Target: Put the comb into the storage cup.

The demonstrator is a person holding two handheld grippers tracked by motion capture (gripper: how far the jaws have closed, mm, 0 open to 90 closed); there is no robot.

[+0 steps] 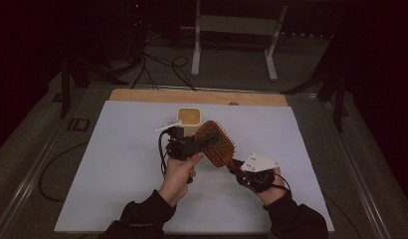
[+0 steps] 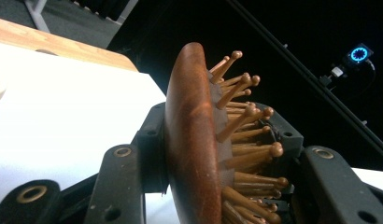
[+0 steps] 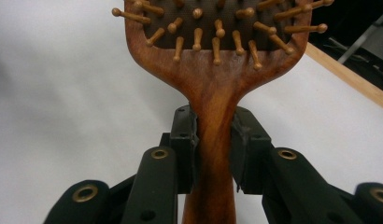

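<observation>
Hairbrush (image 1: 215,144), wooden with a paddle head, hangs in the air above the middle of the white mat (image 1: 117,164), held between my two tongs. From the high view, my left gripper (image 1: 204,141) comes in from the left and clamps the near-left edge of the brush head, my left hand (image 1: 178,174) wrapped around its body. My right gripper (image 1: 235,167) reaches up from the near right and has the handle, my right hand (image 1: 266,186) below it with the grey three-cornered plate (image 1: 259,163) on top. Just beyond the brush, on the far side of the mat, stands a tan square cup (image 1: 189,118), with a small white piece (image 1: 167,125) just left of it. A wooden strip (image 1: 197,96) runs along the far edge of the table.

Looking along my left gripper (image 2: 217,154), I see the brush head (image 2: 192,140) edge-on, its smooth back toward the left jaw and its knobbed wooden pins (image 2: 241,116) toward the right jaw. The jaws are clenched on the head from both faces.

Looking along my right gripper (image 3: 213,154), the handle (image 3: 213,144) runs straight up between the two black jaws, which press it from both sides just below where it widens into the head. The pins (image 3: 217,32) face me at the top.
</observation>
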